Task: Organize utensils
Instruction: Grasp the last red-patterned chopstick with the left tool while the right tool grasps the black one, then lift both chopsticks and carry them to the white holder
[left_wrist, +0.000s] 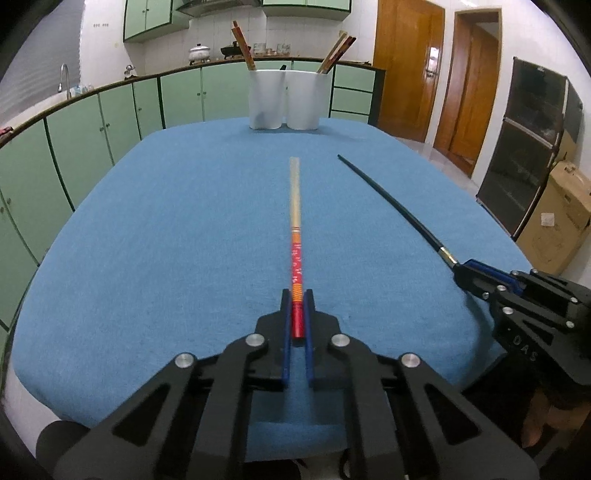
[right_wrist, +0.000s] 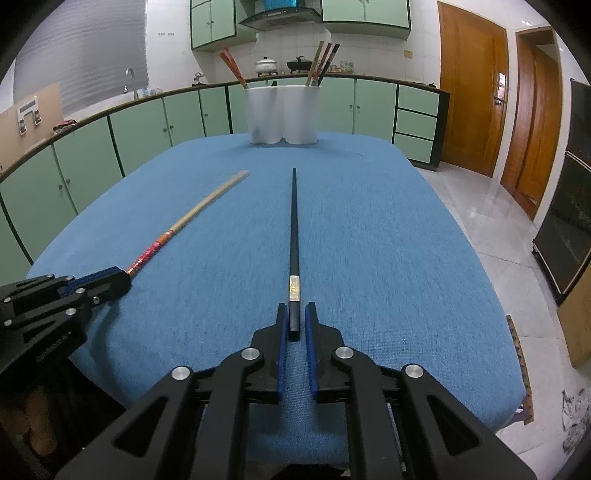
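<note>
Left gripper (left_wrist: 297, 295) clamps red chopstick (left_wrist: 295, 221), right gripper (right_wrist: 295, 308) pinches black chopstick (right_wrist: 294, 221). Both point lengthwise straight ahead at white cups (left_wrist: 282, 99), far end of blue table (left_wrist: 166, 221).

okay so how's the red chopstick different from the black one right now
The red chopstick has a patterned red-orange handle and a pale wooden front half; the black chopstick is dark all along, with one metallic band. The red sits in the left gripper, the black in the right gripper. The red ends blunt, the black tapers thin. Both point toward the white cups.
</note>
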